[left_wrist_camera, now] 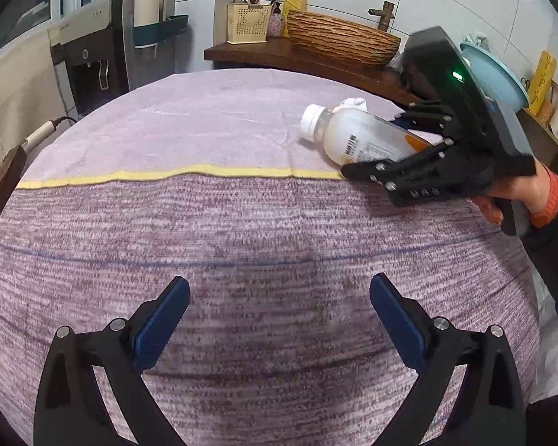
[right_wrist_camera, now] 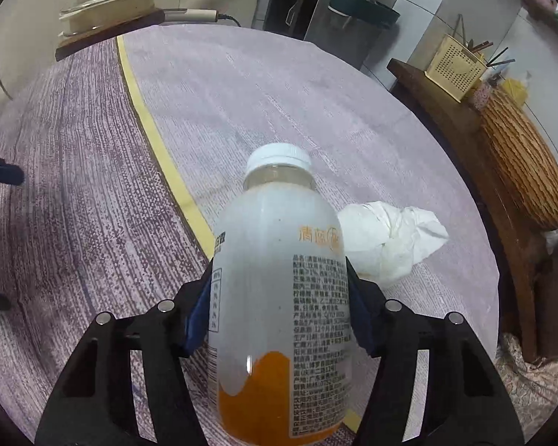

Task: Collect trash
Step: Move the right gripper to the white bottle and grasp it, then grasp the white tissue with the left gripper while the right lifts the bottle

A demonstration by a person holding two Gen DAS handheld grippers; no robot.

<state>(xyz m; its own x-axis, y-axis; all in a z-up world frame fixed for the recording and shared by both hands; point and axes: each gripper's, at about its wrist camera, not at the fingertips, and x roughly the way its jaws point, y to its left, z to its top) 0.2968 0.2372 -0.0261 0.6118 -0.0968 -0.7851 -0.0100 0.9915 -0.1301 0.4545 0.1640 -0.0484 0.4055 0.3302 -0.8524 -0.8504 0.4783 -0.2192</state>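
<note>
My right gripper (right_wrist_camera: 279,304) is shut on an empty plastic bottle (right_wrist_camera: 279,278) with a white cap and an orange-and-white label; its blue pads press both sides of the body. In the left wrist view the bottle (left_wrist_camera: 353,137) is tilted, cap to the left, just above the purple cloth, with the right gripper (left_wrist_camera: 409,141) around it. A crumpled white tissue (right_wrist_camera: 387,238) lies on the cloth just right of the bottle, and peeks out behind it in the left wrist view (left_wrist_camera: 353,103). My left gripper (left_wrist_camera: 279,316) is open and empty over the near part of the cloth.
The purple cloth (left_wrist_camera: 204,223) with a yellow stripe (left_wrist_camera: 167,175) covers the table. A wooden shelf (left_wrist_camera: 279,55) behind holds a woven basket (left_wrist_camera: 342,39), a cream utensil holder (left_wrist_camera: 248,24) and a soap bottle. A water dispenser (left_wrist_camera: 93,55) stands far left. A lidded pot (right_wrist_camera: 108,3) sits beyond the table.
</note>
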